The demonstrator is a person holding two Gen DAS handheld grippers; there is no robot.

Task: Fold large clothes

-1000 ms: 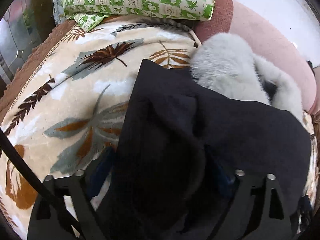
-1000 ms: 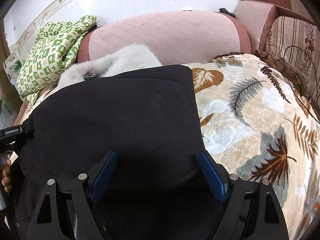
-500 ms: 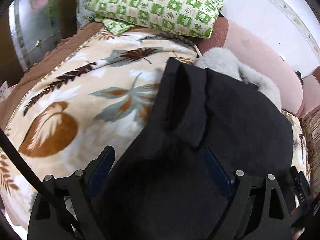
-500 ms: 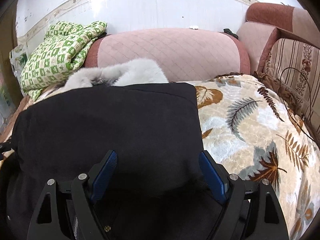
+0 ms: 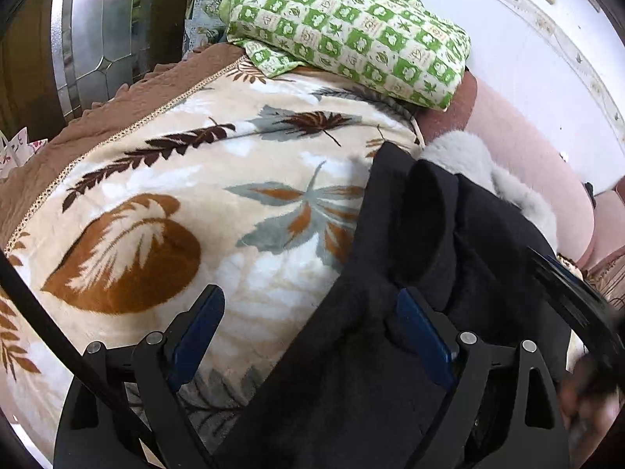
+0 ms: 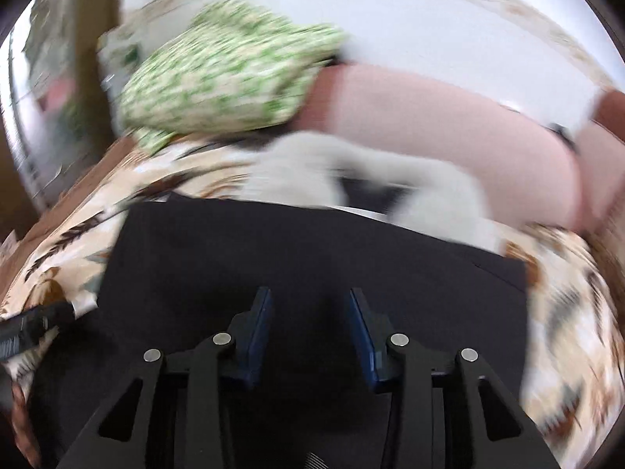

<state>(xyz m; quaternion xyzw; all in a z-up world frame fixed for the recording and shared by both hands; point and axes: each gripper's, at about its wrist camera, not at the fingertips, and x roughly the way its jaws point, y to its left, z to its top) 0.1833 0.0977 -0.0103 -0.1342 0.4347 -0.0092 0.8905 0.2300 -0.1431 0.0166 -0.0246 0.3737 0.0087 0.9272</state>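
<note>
Right gripper [image 6: 308,324] swung left, fingers just been closing, now narrow over black coat [image 6: 312,258], grip unclear. Left gripper [image 5: 308,324] fingers wide, coat edge between them.

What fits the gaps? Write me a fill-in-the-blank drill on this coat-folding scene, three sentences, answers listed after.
1. The black coat lies on a blanket printed with ____.
2. The coat's fur trim is coloured ____.
3. The folded cloth resting at the far end of the blanket is checked white and ____.

Missing words: leaves; grey; green
</note>
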